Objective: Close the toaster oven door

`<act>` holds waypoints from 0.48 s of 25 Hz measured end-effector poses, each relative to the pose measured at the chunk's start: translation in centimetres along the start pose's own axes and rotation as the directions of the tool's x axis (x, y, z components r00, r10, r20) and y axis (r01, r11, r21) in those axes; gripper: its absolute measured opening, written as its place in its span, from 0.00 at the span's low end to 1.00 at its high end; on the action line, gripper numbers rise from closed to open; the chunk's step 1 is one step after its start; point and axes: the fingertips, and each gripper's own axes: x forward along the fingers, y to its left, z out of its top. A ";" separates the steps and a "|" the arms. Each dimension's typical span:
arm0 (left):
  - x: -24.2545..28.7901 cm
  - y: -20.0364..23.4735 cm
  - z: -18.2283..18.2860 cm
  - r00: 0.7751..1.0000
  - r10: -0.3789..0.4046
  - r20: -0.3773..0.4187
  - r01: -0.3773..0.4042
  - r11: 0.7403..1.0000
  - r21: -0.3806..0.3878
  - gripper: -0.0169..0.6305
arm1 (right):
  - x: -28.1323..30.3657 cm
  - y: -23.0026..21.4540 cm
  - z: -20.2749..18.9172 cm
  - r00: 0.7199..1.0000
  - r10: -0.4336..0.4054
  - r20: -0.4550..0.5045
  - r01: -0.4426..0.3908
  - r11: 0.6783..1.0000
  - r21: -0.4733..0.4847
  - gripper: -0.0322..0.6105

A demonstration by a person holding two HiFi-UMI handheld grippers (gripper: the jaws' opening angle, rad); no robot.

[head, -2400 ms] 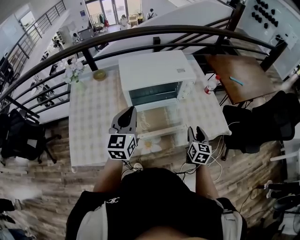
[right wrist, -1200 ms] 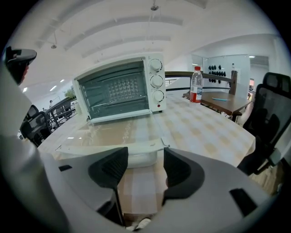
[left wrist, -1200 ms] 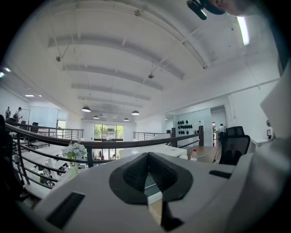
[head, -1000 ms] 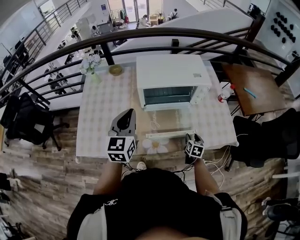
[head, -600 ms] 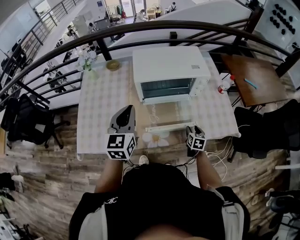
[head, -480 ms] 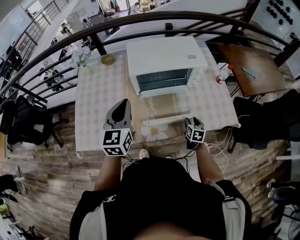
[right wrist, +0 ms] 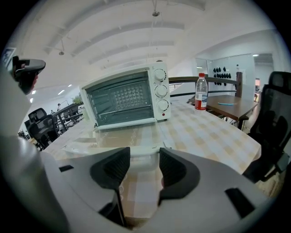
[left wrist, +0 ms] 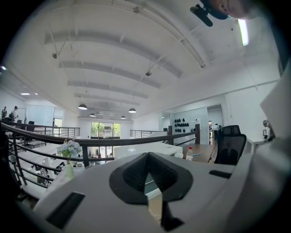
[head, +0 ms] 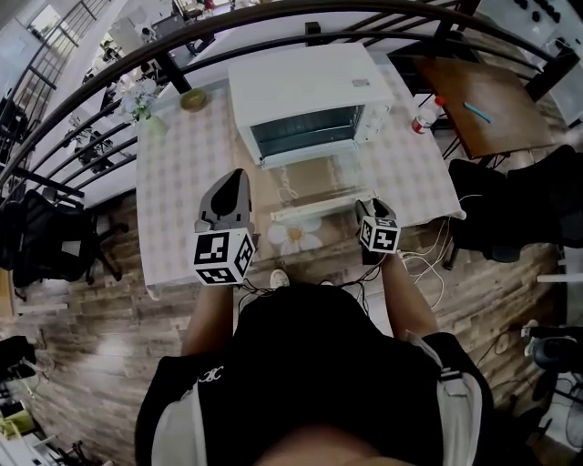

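A white toaster oven [head: 305, 86] stands at the back of the checked table [head: 178, 209]. Its glass door [head: 310, 180] lies folded down flat, with the white handle [head: 314, 207] toward me. My right gripper [head: 372, 209] sits at the handle's right end with its jaws open. In the right gripper view the handle [right wrist: 113, 149] lies just beyond the right gripper [right wrist: 144, 166], and the pads do not press it. Left of the door my left gripper [head: 230, 182] hovers over the table. Pointing up past the oven [left wrist: 141, 150], the left gripper [left wrist: 148, 157] is shut on nothing.
A flower vase [head: 141, 100] and a small bowl [head: 193, 98] stand at the table's back left. A red-capped bottle [head: 421, 116] stands right of the oven. A dark railing [head: 273, 18] runs behind. A brown side table [head: 483, 109] and a black chair [head: 519, 218] are to the right. Cables [head: 428, 264] hang off the front.
The head camera has swung, so the table now sits higher in view. My right gripper has come closer to the handle's right end. The door still lies flat.
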 end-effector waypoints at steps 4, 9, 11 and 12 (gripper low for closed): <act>0.3 -0.6 -0.2 1.000 -0.021 -0.007 0.021 1.000 -0.001 0.05 | -0.9 0.3 1.6 0.999 0.001 0.040 -0.001 1.000 -0.006 0.36; 0.9 -1.0 -0.3 0.999 -0.040 -0.013 0.040 0.999 -0.004 0.05 | -1.6 0.8 4.2 0.996 0.007 0.085 -0.005 1.000 -0.019 0.36; 0.9 -1.0 -0.4 0.999 -0.043 -0.013 0.043 0.999 -0.006 0.05 | -1.8 0.9 5.3 0.994 0.012 0.105 -0.009 1.000 -0.028 0.36; 1.0 -1.1 -0.4 0.999 -0.043 -0.012 0.043 0.999 -0.007 0.05 | -1.9 0.9 5.9 0.993 0.013 0.114 -0.009 0.999 -0.032 0.36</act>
